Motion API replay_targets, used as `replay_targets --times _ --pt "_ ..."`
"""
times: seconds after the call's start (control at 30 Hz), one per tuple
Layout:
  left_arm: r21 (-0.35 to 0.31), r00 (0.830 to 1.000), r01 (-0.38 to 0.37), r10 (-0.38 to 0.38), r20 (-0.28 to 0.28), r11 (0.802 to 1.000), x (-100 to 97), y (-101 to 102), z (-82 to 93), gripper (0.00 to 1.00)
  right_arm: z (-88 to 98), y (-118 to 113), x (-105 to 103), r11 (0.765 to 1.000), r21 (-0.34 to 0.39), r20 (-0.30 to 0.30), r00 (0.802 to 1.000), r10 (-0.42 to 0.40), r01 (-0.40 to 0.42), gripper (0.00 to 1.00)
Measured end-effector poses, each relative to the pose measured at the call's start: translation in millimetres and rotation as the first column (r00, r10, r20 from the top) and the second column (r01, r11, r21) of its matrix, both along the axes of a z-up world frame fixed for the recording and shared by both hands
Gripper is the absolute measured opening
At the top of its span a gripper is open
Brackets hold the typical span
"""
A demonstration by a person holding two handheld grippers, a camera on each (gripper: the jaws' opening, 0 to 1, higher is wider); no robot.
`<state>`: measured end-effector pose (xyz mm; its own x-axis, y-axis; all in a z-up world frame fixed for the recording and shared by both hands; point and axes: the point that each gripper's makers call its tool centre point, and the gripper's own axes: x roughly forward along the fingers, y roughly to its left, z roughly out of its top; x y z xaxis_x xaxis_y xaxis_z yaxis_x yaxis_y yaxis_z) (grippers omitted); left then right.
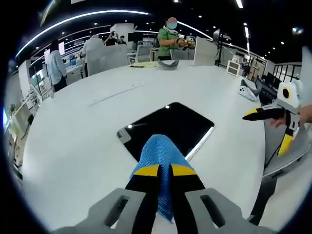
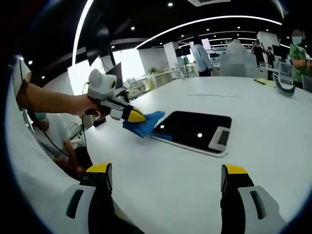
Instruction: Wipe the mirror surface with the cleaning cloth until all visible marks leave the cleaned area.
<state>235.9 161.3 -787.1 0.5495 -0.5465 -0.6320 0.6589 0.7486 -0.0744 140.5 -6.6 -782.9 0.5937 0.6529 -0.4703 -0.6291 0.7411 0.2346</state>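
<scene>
A dark rectangular mirror lies flat on the white table, reflecting ceiling lights. My left gripper is shut on a blue cleaning cloth, which rests on the mirror's near corner. In the right gripper view the mirror lies ahead, with the blue cloth at its left edge under the left gripper. My right gripper stands open above bare table, nothing between its jaws. The right gripper also reaches in at the right of the left gripper view, held by a hand.
A long thin strip lies on the table beyond the mirror. A grey curved object and papers sit at the far edge. Several people stand around. A seated person is beside the table edge.
</scene>
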Motion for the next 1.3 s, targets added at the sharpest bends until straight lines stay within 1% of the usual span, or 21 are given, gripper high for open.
replay_targets --times 0.13,0.2,0.3,0.47,0.53,0.73,0.83,0.93,1.1,1.23,1.3 --pt "0.000 1.000 -0.002 0.002 0.024 1.000 -3.2 4.7 5.2 0.05 -0.8 0.3 2.1 1.000 -0.001 -0.002 1.000 0.005 -0.005 0.92" --pt "-0.010 0.999 -0.013 0.014 0.037 1.000 -4.6 8.5 8.8 0.05 -0.2 0.1 2.7 1.000 0.001 -0.002 1.000 0.006 -0.006 0.92" --pt "-0.016 0.999 -0.020 0.021 0.043 1.000 -10.0 11.9 13.3 0.05 -0.6 -1.3 3.1 1.000 0.001 -0.004 1.000 0.007 -0.007 0.92" --pt "-0.004 0.998 -0.020 0.020 0.057 1.000 -16.9 19.6 14.4 0.05 -4.3 -3.6 3.3 1.000 0.000 -0.014 1.000 0.007 -0.007 0.92" --pt "-0.009 0.998 -0.039 0.040 0.055 0.999 -18.1 24.8 12.8 0.05 -5.0 -3.4 3.5 1.000 0.002 -0.017 1.000 0.006 -0.006 0.92" --pt "-0.008 0.997 -0.050 0.050 0.051 0.999 -27.0 32.9 10.9 0.05 -9.0 -1.1 0.6 1.000 -0.007 -0.021 1.000 0.018 -0.018 0.92" --pt "-0.002 0.997 -0.056 0.056 0.044 0.998 -33.7 35.3 9.5 0.05 -9.8 -4.6 1.2 1.000 0.004 -0.027 1.000 -0.002 0.002 0.92" --pt "-0.002 0.997 -0.060 0.060 0.040 0.998 -34.6 38.8 7.0 0.05 -10.8 -7.1 0.3 1.000 0.001 -0.031 0.999 -0.008 0.008 0.92" --pt "0.013 0.998 -0.045 0.045 0.045 0.999 -41.8 38.3 0.3 0.05 -10.4 -9.0 -0.2 1.000 0.002 -0.033 0.999 -0.013 0.013 0.92" --pt "0.036 0.999 -0.027 0.026 0.033 0.999 -49.9 39.3 -7.0 0.06 -9.6 -9.7 0.5 1.000 0.011 -0.037 0.999 -0.022 0.022 0.92" --pt "0.039 0.999 -0.032 0.031 0.023 0.999 -49.5 42.0 -11.9 0.06 -9.7 -10.5 0.7 1.000 0.011 -0.038 0.999 -0.022 0.023 0.92"
